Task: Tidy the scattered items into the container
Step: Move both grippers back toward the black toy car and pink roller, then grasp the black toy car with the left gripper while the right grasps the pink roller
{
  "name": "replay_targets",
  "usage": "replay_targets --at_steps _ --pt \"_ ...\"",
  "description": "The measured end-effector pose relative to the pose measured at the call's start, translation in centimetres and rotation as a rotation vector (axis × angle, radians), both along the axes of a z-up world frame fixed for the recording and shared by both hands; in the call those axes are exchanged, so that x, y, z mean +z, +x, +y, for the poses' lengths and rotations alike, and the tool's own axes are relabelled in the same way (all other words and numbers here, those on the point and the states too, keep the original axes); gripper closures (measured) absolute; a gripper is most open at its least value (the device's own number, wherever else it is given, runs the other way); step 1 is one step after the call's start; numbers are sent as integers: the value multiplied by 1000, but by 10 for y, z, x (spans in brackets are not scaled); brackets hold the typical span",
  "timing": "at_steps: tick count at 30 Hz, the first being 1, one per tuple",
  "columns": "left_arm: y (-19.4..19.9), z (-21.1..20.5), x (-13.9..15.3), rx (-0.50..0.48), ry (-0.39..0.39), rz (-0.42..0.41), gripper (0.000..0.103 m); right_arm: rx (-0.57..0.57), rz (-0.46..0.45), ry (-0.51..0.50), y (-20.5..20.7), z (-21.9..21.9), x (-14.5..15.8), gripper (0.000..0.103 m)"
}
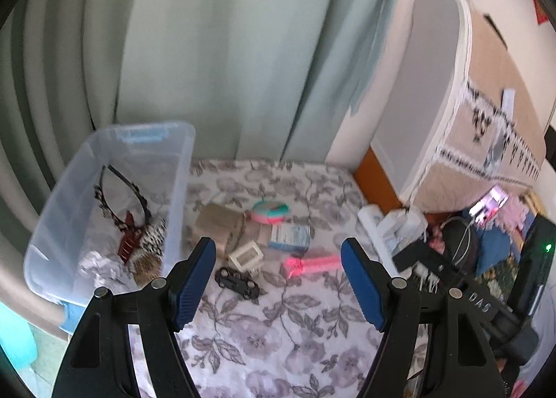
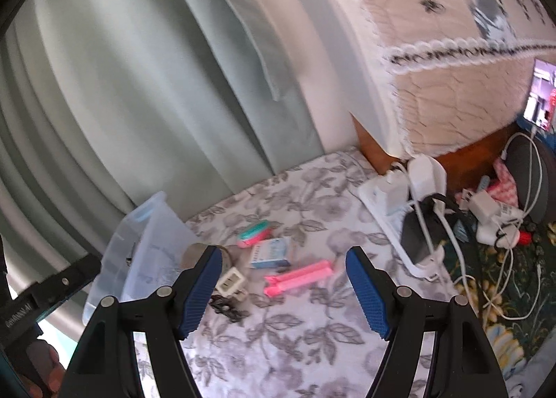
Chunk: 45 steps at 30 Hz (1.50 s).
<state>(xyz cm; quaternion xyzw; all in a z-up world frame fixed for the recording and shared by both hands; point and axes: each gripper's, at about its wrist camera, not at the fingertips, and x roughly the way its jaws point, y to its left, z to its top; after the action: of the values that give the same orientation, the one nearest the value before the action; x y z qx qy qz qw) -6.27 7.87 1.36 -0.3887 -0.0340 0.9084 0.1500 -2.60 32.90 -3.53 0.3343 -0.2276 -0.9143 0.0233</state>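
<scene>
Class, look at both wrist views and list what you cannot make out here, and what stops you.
1. Print on the blue-and-white box: too small and blurred in both views.
2. Far side of the brown paper bundle: right wrist view, hidden behind a blue finger pad.
3. Contents of the clear container: right wrist view, its hazy wall hides them.
4. Black item: blurred in both views, identity unclear.

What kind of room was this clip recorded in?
Most likely a bedroom. The items lie on a floral bedsheet beside long pale green curtains, and a quilted lace-trimmed cover is draped over furniture, with chargers and cables piled nearby.
</scene>
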Motion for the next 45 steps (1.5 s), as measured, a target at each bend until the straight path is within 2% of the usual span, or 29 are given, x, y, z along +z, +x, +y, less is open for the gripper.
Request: replay_targets --at_steps 6,12,24,28,34,37,41,45 --pt "-6 19 -38 -9 -87 -75 28 31 -54 -8 -4 1 -26 26" --pt "-18 26 -77 22 -130 -157 28 68 -115 -6 -11 -4 -52 26" --pt "-49 28 -139 126 -170 -261 28 114 -235 16 -32 -15 -98 26" --pt "-59 28 -160 130 -208 -292 28 103 -279 29 -42 -17 -114 26" --pt "-71 24 -180 147 -204 -324 28 121 -319 44 -56 -20 -129 26" --pt "-77 24 -188 156 -201 -336 32 129 -334 61 -64 -23 -137 26" --pt "-84 24 -196 174 -224 -343 45 137 -345 87 -75 -26 -143 26" --pt "-88 22 -200 195 -232 -326 54 151 -342 108 -86 -26 -146 26"
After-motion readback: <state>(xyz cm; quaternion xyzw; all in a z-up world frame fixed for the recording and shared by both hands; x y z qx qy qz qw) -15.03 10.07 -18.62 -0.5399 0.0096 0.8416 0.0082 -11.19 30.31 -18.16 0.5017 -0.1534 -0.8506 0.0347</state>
